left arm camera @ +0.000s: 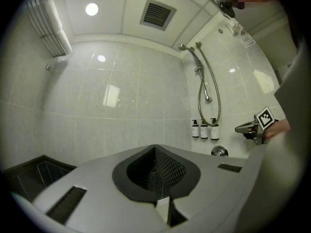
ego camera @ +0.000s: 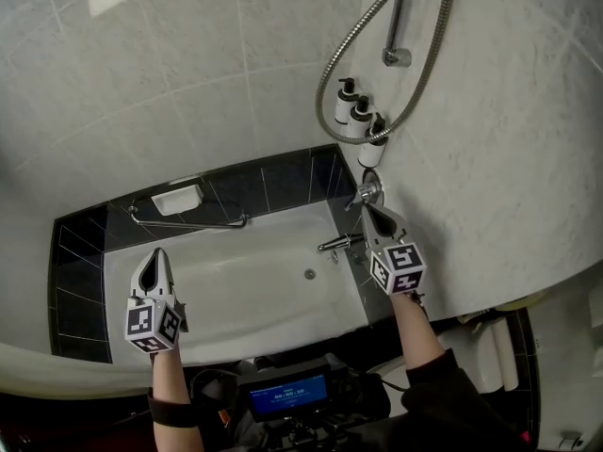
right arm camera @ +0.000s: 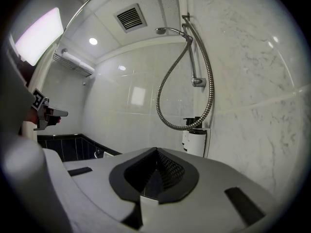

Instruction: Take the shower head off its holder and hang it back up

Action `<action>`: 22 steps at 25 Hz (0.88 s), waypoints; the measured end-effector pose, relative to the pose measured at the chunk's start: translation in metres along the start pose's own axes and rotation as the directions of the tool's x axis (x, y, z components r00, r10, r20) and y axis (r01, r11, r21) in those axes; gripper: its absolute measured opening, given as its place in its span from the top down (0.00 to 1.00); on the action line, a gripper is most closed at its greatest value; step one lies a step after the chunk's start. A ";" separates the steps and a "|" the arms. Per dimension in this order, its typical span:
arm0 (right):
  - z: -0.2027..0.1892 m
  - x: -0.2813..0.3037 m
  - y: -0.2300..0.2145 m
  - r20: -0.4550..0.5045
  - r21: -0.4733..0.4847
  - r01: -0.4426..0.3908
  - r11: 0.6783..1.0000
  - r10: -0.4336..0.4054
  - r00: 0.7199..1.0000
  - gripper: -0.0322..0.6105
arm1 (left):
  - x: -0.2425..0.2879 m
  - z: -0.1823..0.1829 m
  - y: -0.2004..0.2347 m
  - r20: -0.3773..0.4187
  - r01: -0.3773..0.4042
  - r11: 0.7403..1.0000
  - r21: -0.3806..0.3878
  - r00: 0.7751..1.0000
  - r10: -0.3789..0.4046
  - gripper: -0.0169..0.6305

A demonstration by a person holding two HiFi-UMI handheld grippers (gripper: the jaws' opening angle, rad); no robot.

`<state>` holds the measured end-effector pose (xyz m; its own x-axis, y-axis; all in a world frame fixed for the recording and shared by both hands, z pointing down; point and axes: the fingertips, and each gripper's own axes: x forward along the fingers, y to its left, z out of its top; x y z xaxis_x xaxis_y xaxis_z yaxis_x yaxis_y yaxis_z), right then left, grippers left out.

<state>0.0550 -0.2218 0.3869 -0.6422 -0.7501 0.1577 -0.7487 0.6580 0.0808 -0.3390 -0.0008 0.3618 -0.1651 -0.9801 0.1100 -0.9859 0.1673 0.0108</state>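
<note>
"Well, can you read anything from where you stand?"

"Hardly. The three pump bottles (ego camera: 358,116) on the right wall are white with black tops, and their labels are too small to read. The blue screen (ego camera: 287,395) at the bottom of the head view shows pale lines I can't make out either. The only clear print is the black-and-white square markers on each gripper's cube (ego camera: 151,325)."

"And the shower head?"

"The shower head (right arm camera: 163,30) sits up in its holder (right arm camera: 186,19) at the top of the chrome rail (ego camera: 398,17), upper middle of the right gripper view. Its ribbed metal hose (right arm camera: 210,81) drops in a long loop that bottoms out at the bottles."

"The tools?"

"The left gripper (ego camera: 156,252) is at lower left of the head view, over the glossy white tub (ego camera: 245,290), jaws pressed together on nothing. The right gripper (ego camera: 370,209) is at centre right, near the round chrome valve (ego camera: 370,190), likewise closed and empty. Both are well apart from the shower head."

"Surfaces?"

"Large pale glossy tiles on the back wall and veined, marble-like stone on the right. Dark tiles (ego camera: 75,243) frame the tub, with a chrome grab bar (ego camera: 188,222) under a white soap dish (ego camera: 177,199)."
</note>
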 end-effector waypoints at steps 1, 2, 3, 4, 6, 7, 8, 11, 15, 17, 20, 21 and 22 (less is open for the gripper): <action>-0.001 -0.001 -0.001 -0.002 -0.002 0.000 1.000 0.000 1.000 0.95 | -0.001 -0.001 0.000 0.000 -0.002 1.000 -0.005 1.000 0.002 0.97; -0.001 -0.001 -0.001 -0.002 -0.005 0.000 1.000 0.000 1.000 0.95 | -0.002 -0.003 0.000 0.002 -0.005 1.000 -0.012 1.000 0.005 0.97; 0.000 -0.002 -0.002 -0.002 -0.009 -0.001 1.000 0.001 1.000 0.95 | -0.004 -0.003 0.001 0.003 -0.010 1.000 -0.020 1.000 0.010 0.97; 0.001 -0.002 -0.002 0.000 -0.012 0.000 1.000 0.000 1.000 0.95 | -0.004 -0.004 0.002 0.004 -0.014 1.000 -0.026 1.000 0.014 0.97; 0.006 -0.001 -0.005 0.010 -0.013 0.004 1.000 -0.004 1.000 0.95 | -0.004 -0.004 0.003 0.010 -0.019 0.999 -0.031 1.000 0.019 0.97; 0.011 0.000 -0.007 0.021 -0.017 0.008 1.000 -0.007 1.000 0.95 | -0.001 -0.004 0.002 0.016 -0.018 0.999 -0.030 1.000 0.018 0.97; 0.017 0.003 -0.010 0.035 -0.024 0.014 1.000 -0.013 0.999 0.95 | 0.003 -0.002 0.001 0.025 -0.014 1.000 -0.028 1.000 0.015 0.97; 0.040 0.003 -0.016 0.084 -0.067 0.038 0.997 -0.033 0.996 0.95 | 0.007 0.001 -0.009 0.037 -0.002 1.000 -0.024 0.999 0.002 0.97; 0.088 -0.005 -0.019 0.159 -0.149 0.089 0.985 -0.065 0.985 0.90 | 0.001 0.019 -0.024 0.030 0.025 1.000 -0.006 0.999 -0.025 0.97; 0.140 0.004 -0.038 0.247 -0.205 0.134 0.970 -0.082 0.966 0.83 | 0.027 0.044 -0.034 0.079 0.053 0.999 -0.001 0.995 -0.053 0.97; 0.222 0.005 -0.041 0.352 -0.278 0.158 0.947 -0.053 0.934 0.74 | 0.050 0.078 -0.050 0.125 0.091 0.996 0.026 0.988 -0.094 0.97; 0.249 0.004 -0.041 0.382 -0.298 0.169 0.939 -0.044 0.923 0.71 | 0.056 0.088 -0.053 0.139 0.104 0.993 0.047 0.984 -0.110 0.97; 0.274 0.003 -0.041 0.412 -0.321 0.189 0.928 -0.043 0.910 0.71 | 0.063 0.098 -0.056 0.154 0.117 0.990 0.073 0.980 -0.127 0.97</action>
<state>0.0388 -0.2697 0.1143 -0.6204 -0.7379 -0.2657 -0.7634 0.4904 0.4205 -0.2966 -0.0819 0.2702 -0.0410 -0.9981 -0.0462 -0.9979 0.0433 -0.0491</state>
